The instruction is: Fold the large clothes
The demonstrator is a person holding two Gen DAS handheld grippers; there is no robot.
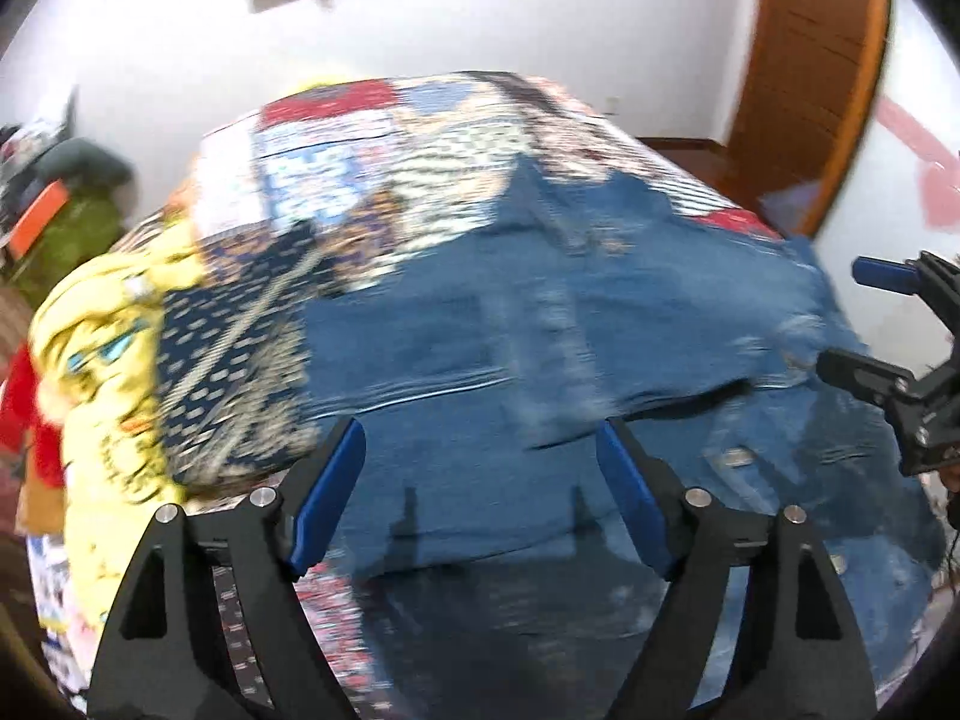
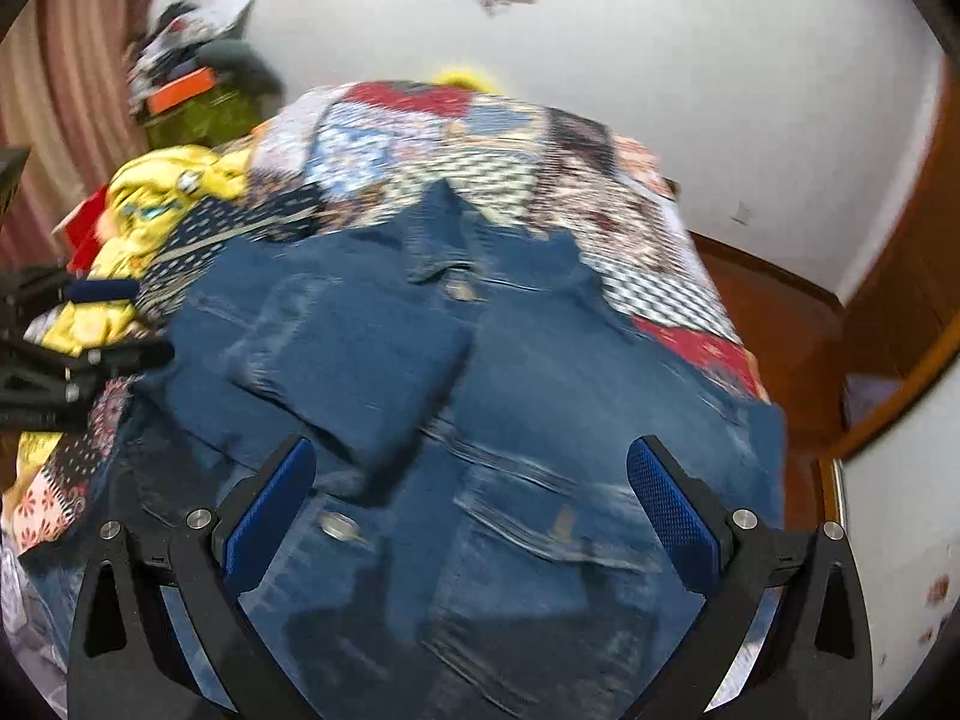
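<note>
Denim jacket (image 2: 480, 360), one sleeve folded, on bed (image 2: 630, 228); left tongs (image 1: 480, 492) and right tongs (image 2: 471, 516) spread, empty. Risk: fold dragged loose by careless regrasp.

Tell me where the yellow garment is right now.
The yellow garment lies bunched at the left edge of the patchwork bedspread in both views, just left of the denim jacket.
</note>
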